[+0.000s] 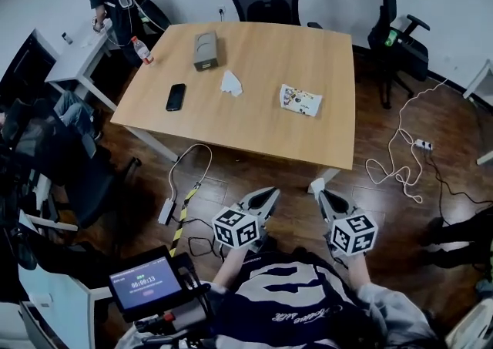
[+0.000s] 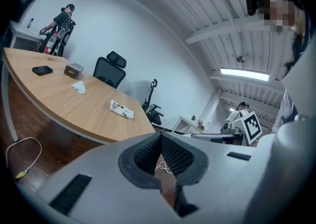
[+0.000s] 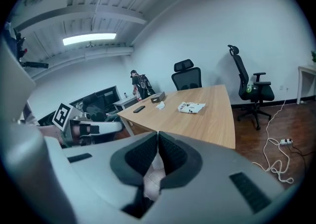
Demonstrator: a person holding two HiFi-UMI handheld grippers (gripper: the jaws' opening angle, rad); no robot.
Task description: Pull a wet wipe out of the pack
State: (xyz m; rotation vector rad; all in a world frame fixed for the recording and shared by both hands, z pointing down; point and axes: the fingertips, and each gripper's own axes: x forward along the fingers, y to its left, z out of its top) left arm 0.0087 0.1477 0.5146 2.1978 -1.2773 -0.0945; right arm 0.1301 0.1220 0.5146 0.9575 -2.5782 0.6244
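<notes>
The wipe pack [image 1: 300, 100] lay flat on the right side of the counter [image 1: 254, 124], white with little printed pictures. A crumpled white wipe [image 1: 231, 83] sat left of it, not touching.

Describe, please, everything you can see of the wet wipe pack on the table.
The wet wipe pack is a flat, soft pouch, white with dark printed patches, seemingly plastic film. It lies flat and slightly askew on the wooden table, right of centre in the head view. Only the tabletop touches it; the crumpled tissue lies apart. Whether its flap is open cannot be told.
</notes>
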